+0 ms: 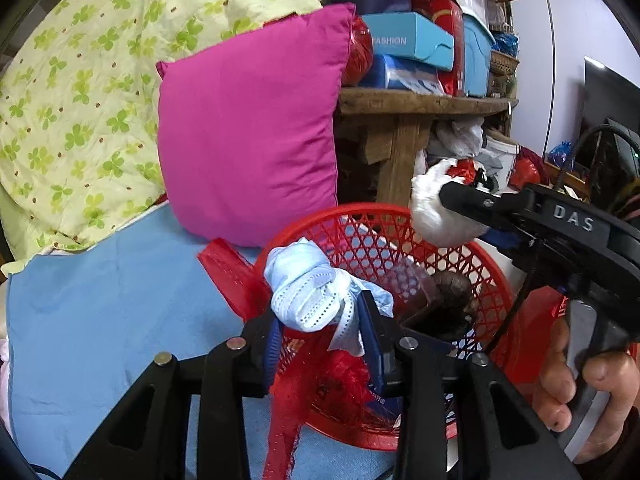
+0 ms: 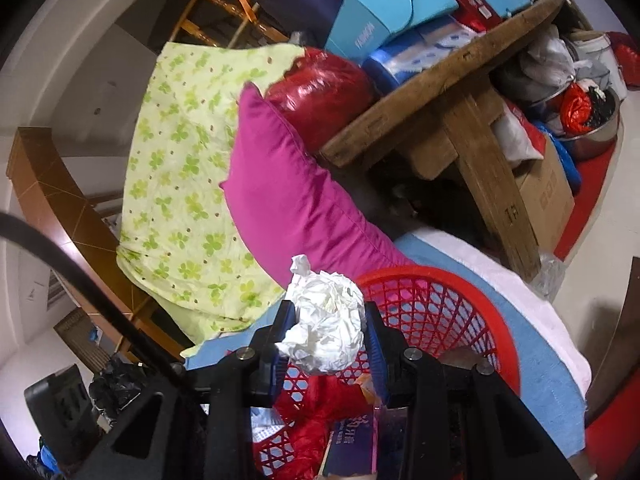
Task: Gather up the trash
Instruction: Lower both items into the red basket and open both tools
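Note:
A red mesh basket (image 1: pixel 498 280) stands on the blue sheet with red netting and brown scraps in it. My left gripper (image 1: pixel 322 328) hangs over its near rim, shut on a crumpled light-blue face mask (image 1: pixel 308 292) that sits between the blue pads (image 1: pixel 371 332). From the right, my right gripper (image 1: pixel 446 200) reaches over the basket's far side, shut on a wad of white tissue paper (image 1: pixel 434 216). In the right wrist view the same wad (image 2: pixel 326 324) is pinched in the right gripper (image 2: pixel 326 336), above the basket (image 2: pixel 494 320).
A pink pillow (image 1: pixel 248 128) leans behind the basket, beside a green clover quilt (image 1: pixel 72 92). The blue sheet (image 1: pixel 100 304) covers the surface at the left. A wooden table (image 1: pixel 416 108) stacked with boxes stands behind. A person's hand (image 1: pixel 588 392) holds the right gripper's handle.

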Demonstrator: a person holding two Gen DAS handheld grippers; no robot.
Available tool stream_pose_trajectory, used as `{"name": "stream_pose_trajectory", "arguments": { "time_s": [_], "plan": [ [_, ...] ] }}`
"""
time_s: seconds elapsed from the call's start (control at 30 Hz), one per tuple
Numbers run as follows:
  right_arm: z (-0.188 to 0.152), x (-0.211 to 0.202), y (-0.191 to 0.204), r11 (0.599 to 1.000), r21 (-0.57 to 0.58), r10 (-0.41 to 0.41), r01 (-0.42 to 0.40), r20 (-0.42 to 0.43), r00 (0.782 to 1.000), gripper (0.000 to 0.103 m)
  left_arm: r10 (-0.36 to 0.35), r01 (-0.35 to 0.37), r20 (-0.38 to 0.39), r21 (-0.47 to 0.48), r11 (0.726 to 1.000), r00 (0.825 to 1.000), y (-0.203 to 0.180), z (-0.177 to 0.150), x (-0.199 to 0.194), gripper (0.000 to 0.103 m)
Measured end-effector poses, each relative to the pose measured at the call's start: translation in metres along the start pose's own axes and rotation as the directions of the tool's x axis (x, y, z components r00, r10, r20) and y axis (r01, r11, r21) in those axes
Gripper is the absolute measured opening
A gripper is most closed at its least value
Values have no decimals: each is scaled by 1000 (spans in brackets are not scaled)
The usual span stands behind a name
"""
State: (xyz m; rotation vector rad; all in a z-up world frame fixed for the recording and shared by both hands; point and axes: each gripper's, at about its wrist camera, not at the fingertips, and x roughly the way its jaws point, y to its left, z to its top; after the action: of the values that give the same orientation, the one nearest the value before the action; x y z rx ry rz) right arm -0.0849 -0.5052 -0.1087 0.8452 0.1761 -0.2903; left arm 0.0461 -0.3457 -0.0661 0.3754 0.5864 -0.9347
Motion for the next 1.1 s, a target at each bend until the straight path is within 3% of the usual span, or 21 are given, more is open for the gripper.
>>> {"name": "stream_pose_trajectory", "arguments": {
  "time_s": [0.1,0.2,0.23,0.27,0.3,0.47,0.77,0.93,1.1],
  "plan": [
    [-3,10,-6,1000,12,12,-12,-14,1000,38,-14,13,-24,-27,1000,1000,4,-4,7,44],
    [-5,16,-12,999,35,41,-40,-29,999,41,-21,19,-33,-59,998,999,10,-6,10,54],
    [-5,17,-12,999,27,41,-40,-29,999,46,-20,18,-30,-70,997,999,12,-6,9,55],
    [-5,17,-12,999,25,44,-43,-27,999,58,-19,17,-28,-73,997,999,13,-6,8,56],
    [-6,17,-12,998,30,53,-53,-23,998,61,-19,17,-24,-75,997,1000,14,-6,6,58],
    [-7,8,-7,997,3,81,-81,17,997,61,14,-14,-1,-75,997,1000,20,-8,-6,66],
    [-19,-26,22,980,-193,81,-56,127,989,61,81,-77,37,-100,992,996,35,-10,-39,77],
    [-29,-40,31,964,-265,76,-34,149,986,61,178,-172,85,-80,982,980,39,-13,-65,89],
    [-36,-47,28,966,-259,52,-12,147,988,61,227,-219,115,-74,973,967,45,-18,-86,90]
  ]
}}
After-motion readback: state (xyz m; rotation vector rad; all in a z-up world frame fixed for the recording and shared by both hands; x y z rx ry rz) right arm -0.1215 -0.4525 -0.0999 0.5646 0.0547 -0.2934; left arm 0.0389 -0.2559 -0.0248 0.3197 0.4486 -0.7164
